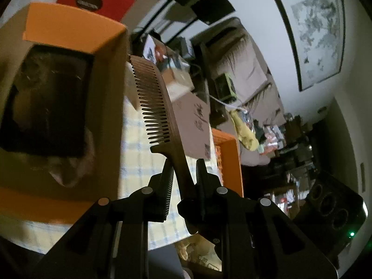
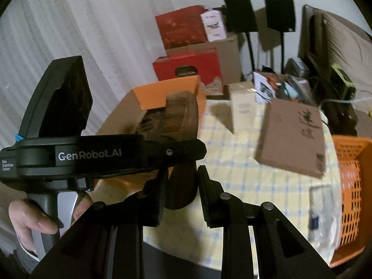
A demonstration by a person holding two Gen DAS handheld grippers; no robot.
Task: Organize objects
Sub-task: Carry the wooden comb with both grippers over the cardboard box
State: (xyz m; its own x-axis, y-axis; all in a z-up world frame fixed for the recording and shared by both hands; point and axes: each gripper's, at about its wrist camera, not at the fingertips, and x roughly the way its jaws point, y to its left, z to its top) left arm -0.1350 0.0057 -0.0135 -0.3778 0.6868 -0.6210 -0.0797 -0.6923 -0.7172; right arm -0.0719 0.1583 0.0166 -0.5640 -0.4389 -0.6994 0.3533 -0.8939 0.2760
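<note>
My left gripper [image 1: 184, 169] is shut on the handle of a brown wooden comb [image 1: 153, 100], held in the air with its teeth pointing left, beside an open cardboard box with orange flaps [image 1: 69, 30] that holds a dark object [image 1: 46, 97]. In the right wrist view the left gripper [image 2: 181, 151] reaches across from the left, with the comb [image 2: 181, 114] above the box [image 2: 167, 90]. My right gripper [image 2: 182, 176] has its fingers a little apart, the comb's handle end between them; contact is unclear.
A round table with a yellow checked cloth [image 2: 232, 174] carries a brown flat box [image 2: 293, 134], a white box [image 2: 241, 102], an orange perforated basket [image 2: 351, 186] and a clear plastic packet [image 2: 323, 214]. Red boxes [image 2: 188, 67] and cartons stand behind.
</note>
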